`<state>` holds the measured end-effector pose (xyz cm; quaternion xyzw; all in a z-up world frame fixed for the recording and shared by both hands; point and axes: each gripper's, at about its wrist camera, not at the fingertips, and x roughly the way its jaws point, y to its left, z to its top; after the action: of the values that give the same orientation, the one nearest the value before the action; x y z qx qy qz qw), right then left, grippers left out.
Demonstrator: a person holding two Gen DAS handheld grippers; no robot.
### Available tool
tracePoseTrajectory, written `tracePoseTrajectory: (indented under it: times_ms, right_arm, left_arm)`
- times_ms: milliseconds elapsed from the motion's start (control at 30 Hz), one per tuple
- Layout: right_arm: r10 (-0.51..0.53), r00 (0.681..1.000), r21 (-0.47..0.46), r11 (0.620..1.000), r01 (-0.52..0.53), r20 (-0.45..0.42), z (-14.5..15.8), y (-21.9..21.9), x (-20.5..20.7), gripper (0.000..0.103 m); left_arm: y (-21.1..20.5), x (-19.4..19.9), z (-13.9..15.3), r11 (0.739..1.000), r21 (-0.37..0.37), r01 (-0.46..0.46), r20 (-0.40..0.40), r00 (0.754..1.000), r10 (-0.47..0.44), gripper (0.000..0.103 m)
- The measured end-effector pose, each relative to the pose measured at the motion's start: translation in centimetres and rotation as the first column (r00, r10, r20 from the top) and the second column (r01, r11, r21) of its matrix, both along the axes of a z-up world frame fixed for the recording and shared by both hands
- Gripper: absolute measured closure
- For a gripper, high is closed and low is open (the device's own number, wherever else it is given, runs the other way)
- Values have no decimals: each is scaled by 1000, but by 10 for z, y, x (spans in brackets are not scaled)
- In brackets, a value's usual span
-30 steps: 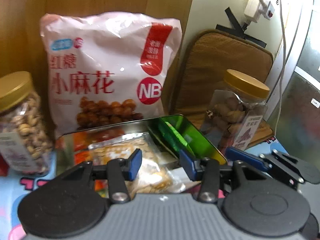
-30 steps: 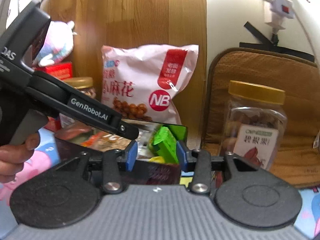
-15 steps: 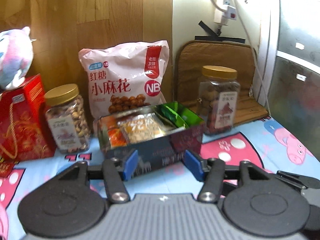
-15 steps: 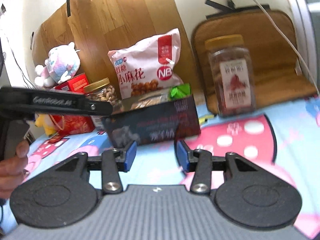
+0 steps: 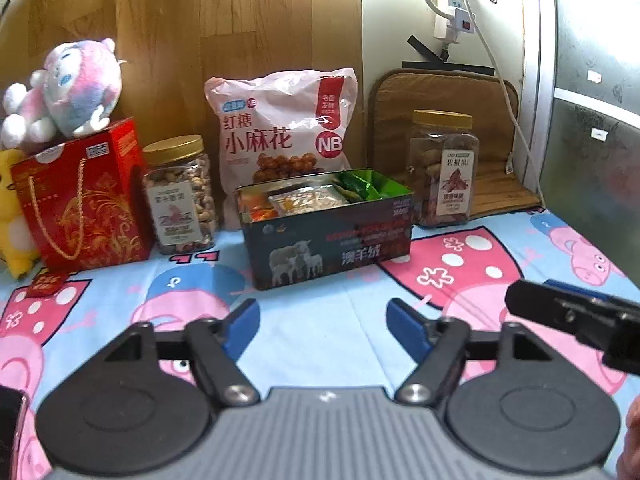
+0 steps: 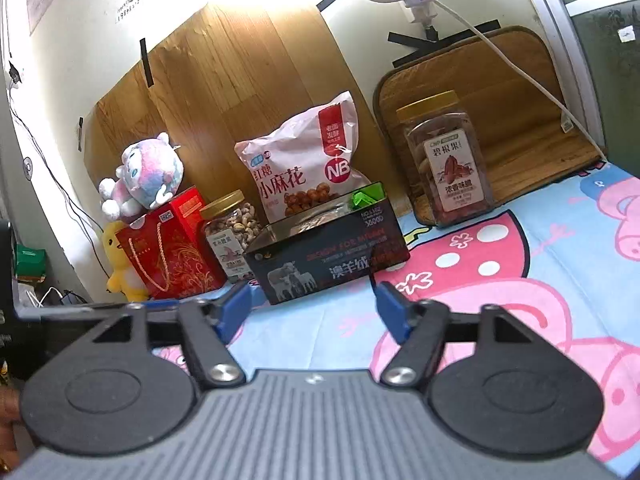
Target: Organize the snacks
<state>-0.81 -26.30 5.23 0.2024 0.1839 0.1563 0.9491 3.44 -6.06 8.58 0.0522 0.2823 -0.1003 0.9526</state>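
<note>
Here the open snack tin (image 5: 328,236) sits on the cartoon sheet (image 5: 352,320) at 12 o'clock of both the left gripper (image 5: 322,326) and right gripper (image 6: 312,310), each spread wide and empty, long side facing them, neither arm clearly nearer.

Left gripper (image 5: 322,326) held low and level, blue fingertips (image 5: 244,320) spread wide with nothing between them, right gripper (image 6: 310,310) likewise parted and empty, tilted slightly, its black body poking into the left camera's right edge, well apart.
</note>
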Motion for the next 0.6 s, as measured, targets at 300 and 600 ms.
tracePoseTrajectory:
  times_ms: [300, 600]
  right_arm:
    - [-29, 999, 9, 1000, 28, 18, 4, 0, -11, 11]
    - [-19, 999, 25, 1000, 18, 30, 6, 6, -12, 11]
  left_arm:
    - [2, -10, -9, 999, 16, -32, -25, 999, 32, 21]
    - [12, -16, -7, 988, 80, -134, 29, 991, 133, 0]
